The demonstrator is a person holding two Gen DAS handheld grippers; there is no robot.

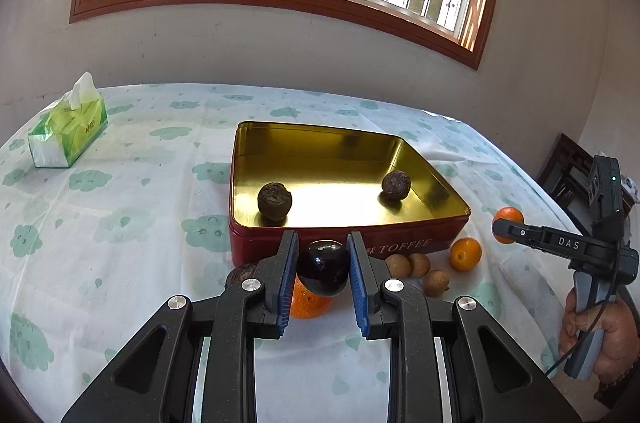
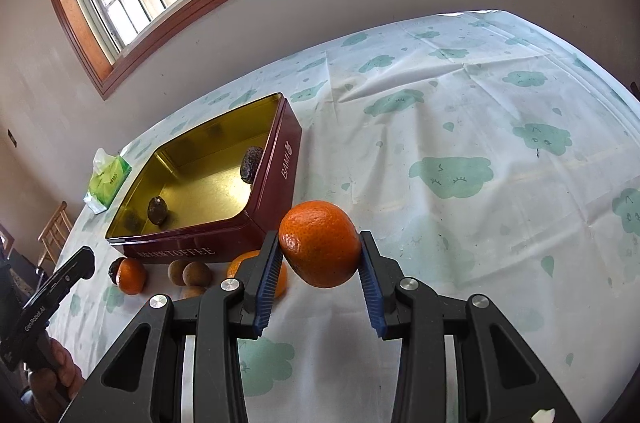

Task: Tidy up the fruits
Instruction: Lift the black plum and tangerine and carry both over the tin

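A: Left wrist view first; what does the left gripper (image 1: 323, 263) have?

B: Its jaws are closed on a dark glossy fruit (image 1: 323, 268), held between the blue pads above the tablecloth (image 1: 140, 223), just in front of the red toffee tin (image 1: 344, 243); an orange (image 1: 310, 303) lies on the cloth directly below it, partly hidden.

A: And the tin?

B: Open, gold inside, with two brown wrinkled fruits in it; one near the left front (image 1: 274, 201), one toward the right wall (image 1: 396, 184); well apart from each other.

A: Loose fruit on the cloth?

B: Three small tan fruits (image 1: 418, 269) clustered beside the tin's front right corner; a second orange (image 1: 465, 254) just right of them; a dark wrinkled one (image 1: 242, 273) peeks out behind the left finger; a tissue pack (image 1: 68, 133) sits far left.

A: Is the other tool visible there?

B: Yes, at the right edge, with an orange fruit at its tip.

A: Right wrist view, then.

B: The right gripper (image 2: 320, 255) has its jaws clamped on a large orange (image 2: 320, 243), held above the cloth near the tin's (image 2: 276, 191) corner; both brown fruits show inside the tin; another orange (image 2: 131, 275) and the tan fruits (image 2: 188, 273) lie along its front; the left tool enters at the lower left.
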